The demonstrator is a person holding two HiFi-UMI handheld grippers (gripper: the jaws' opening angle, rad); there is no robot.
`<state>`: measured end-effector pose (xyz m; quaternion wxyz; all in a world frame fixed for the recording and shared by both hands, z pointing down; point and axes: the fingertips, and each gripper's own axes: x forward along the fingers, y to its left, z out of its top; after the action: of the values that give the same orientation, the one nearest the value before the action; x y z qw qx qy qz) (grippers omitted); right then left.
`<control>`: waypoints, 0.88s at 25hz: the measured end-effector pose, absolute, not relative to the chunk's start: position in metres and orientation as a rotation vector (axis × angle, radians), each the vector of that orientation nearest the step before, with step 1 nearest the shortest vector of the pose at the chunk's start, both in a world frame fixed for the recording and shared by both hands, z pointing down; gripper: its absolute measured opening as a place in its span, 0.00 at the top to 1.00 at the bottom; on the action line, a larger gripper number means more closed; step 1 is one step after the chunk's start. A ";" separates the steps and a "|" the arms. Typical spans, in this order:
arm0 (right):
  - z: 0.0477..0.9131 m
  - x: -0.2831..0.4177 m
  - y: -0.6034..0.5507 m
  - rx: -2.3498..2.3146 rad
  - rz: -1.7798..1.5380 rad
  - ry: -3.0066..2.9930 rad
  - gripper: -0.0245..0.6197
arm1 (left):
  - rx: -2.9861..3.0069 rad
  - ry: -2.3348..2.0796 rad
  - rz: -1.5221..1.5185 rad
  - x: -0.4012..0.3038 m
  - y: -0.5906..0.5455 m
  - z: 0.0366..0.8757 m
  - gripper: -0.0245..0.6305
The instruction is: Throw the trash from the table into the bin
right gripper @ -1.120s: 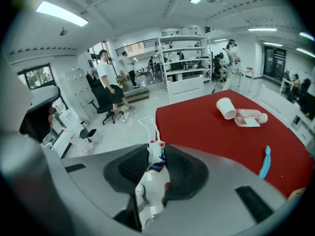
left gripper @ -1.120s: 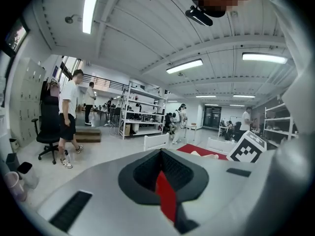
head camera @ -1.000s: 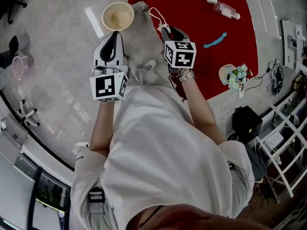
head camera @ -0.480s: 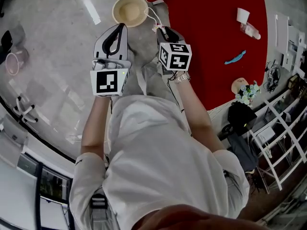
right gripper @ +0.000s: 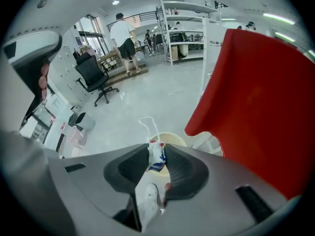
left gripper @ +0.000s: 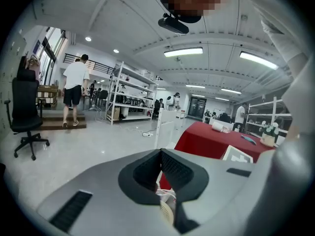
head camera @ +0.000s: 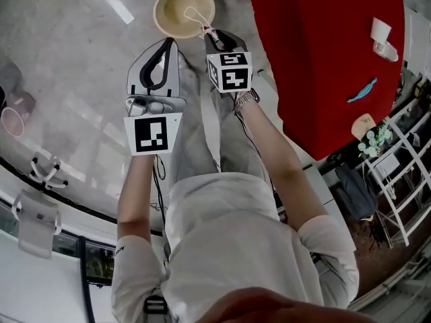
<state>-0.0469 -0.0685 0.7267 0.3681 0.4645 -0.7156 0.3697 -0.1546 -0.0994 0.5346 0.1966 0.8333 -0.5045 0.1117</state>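
A round beige bin (head camera: 184, 10) stands on the grey floor beside the red-covered table (head camera: 323, 52). My right gripper (head camera: 214, 38) hangs at the bin's rim, shut on a crumpled white, blue and red wrapper (right gripper: 156, 157). A thin white string loop (right gripper: 147, 123) on the wrapper reaches over the bin (right gripper: 173, 139). To its left, my left gripper (head camera: 166, 46) is shut with nothing in it (left gripper: 160, 155). A white cup (head camera: 381, 29), a clear bottle (head camera: 389, 48) and a blue strip (head camera: 367, 91) lie on the table.
A black office chair (right gripper: 93, 77) and a pale pink bucket (head camera: 13, 120) stand on the floor to the left. A person (left gripper: 75, 90) walks near metal shelving (left gripper: 130, 100) far off. White railings (head camera: 397, 173) and bags crowd the right side.
Both grippers have sunk and moved toward the bin. The wrapper's string now hangs over the bin's mouth, and the table has slid to the right of the head view.
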 end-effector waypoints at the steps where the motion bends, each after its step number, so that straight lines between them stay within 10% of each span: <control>1: 0.742 -0.048 -0.070 1.182 0.946 -1.834 0.80 | 2.326 -1.405 0.316 -0.155 -0.101 0.547 0.96; 15: 0.873 -0.073 -0.079 1.084 0.825 -1.801 0.79 | 2.193 -1.345 0.380 -0.179 -0.067 0.652 0.96; 22: 0.864 -0.083 -0.069 1.066 0.854 -1.827 0.61 | 2.214 -1.326 0.405 -0.185 -0.057 0.645 0.96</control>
<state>-0.0833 -0.0686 0.8638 0.4172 0.4247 -0.7280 0.3401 -0.1847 -0.0572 0.6449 0.2615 0.8180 -0.4901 0.1496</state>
